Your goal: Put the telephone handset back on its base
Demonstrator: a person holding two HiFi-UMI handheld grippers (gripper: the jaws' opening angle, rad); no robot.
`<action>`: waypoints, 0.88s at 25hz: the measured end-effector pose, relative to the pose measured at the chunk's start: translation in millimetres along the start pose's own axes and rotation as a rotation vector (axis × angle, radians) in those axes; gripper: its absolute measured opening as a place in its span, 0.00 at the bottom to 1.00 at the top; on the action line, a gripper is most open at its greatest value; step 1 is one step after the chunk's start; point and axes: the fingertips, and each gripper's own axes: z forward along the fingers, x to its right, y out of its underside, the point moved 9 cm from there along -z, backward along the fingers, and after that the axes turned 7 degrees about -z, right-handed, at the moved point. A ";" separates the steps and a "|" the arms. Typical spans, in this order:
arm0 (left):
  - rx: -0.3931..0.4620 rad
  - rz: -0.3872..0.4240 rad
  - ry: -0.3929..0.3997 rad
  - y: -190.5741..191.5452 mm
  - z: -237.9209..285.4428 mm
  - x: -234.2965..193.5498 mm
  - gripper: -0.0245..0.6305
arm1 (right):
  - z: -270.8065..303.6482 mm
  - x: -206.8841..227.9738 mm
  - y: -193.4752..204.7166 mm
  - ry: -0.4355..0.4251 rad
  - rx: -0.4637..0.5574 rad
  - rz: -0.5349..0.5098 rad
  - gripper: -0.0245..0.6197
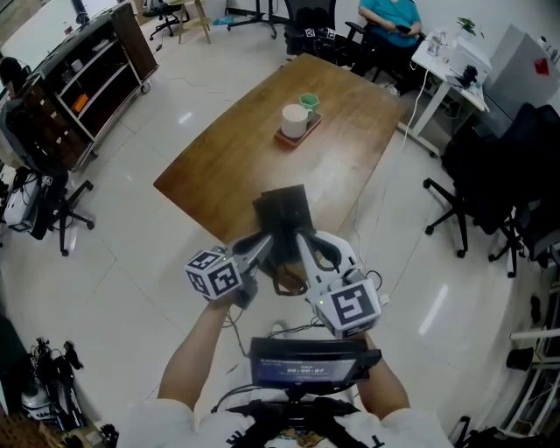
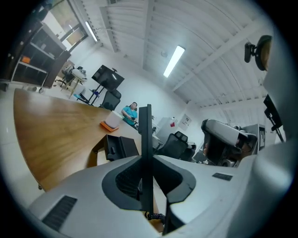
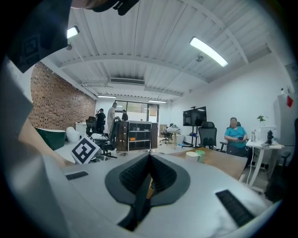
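Slim blk handset w/ coiled cord upright in left tool.

A long wooden table runs across the middle of the frame. Toward its far end an orange tray carries a white mug, with a green cup just behind it. Dark open shelving stands at upper left. At the top, a person in a teal top sits near a white desk. Black office chairs crowd the right edge.
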 end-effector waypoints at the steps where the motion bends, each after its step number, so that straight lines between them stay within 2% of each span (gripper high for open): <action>1: -0.014 -0.002 0.001 2.2 2.2 -5.4 0.13 | 0.1 0.3 0.9 0.002 -0.004 -0.003 0.04; 4: -0.050 -0.024 0.004 8.9 7.8 -18.9 0.13 | 0.6 0.9 4.0 0.003 -0.019 -0.005 0.04; 15: -0.082 -0.261 0.054 16.5 24.6 -61.6 0.13 | -0.6 4.0 20.0 0.029 -0.042 0.019 0.04; 22: -0.155 -0.321 0.073 12.3 42.7 -74.7 0.13 | 4.5 10.0 26.7 0.035 -0.062 0.065 0.04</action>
